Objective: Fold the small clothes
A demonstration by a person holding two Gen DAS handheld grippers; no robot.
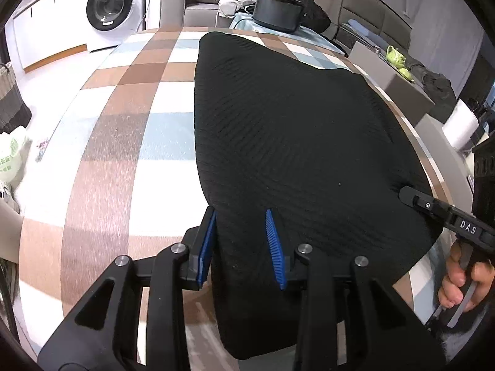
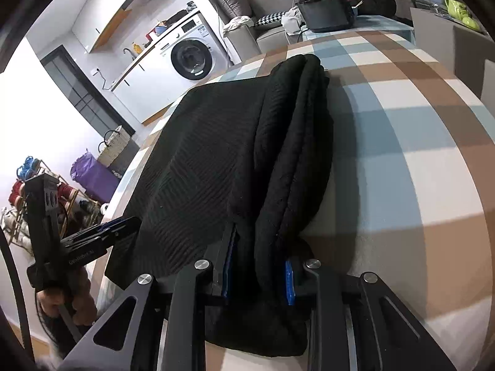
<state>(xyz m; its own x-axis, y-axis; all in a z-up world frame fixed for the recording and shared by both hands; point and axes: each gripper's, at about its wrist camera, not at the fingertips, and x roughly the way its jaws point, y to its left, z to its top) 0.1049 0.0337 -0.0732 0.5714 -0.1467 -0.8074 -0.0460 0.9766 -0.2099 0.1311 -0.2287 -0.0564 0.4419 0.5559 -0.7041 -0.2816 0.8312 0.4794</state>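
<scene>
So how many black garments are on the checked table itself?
1. A black ribbed garment lies partly folded across the checked table, its near edge gripped by both tools. Another could be hidden under it.

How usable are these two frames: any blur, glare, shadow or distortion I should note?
Left wrist view: sharp; fisheye bows the checked tablecloth; soft sheen on its brown stripes; black garment shows rib texture but little fold detail. Right wrist view: also sharp, strongly curved; a shadow crosses the cloth lower right; the bright wall at left is washed out.
</scene>
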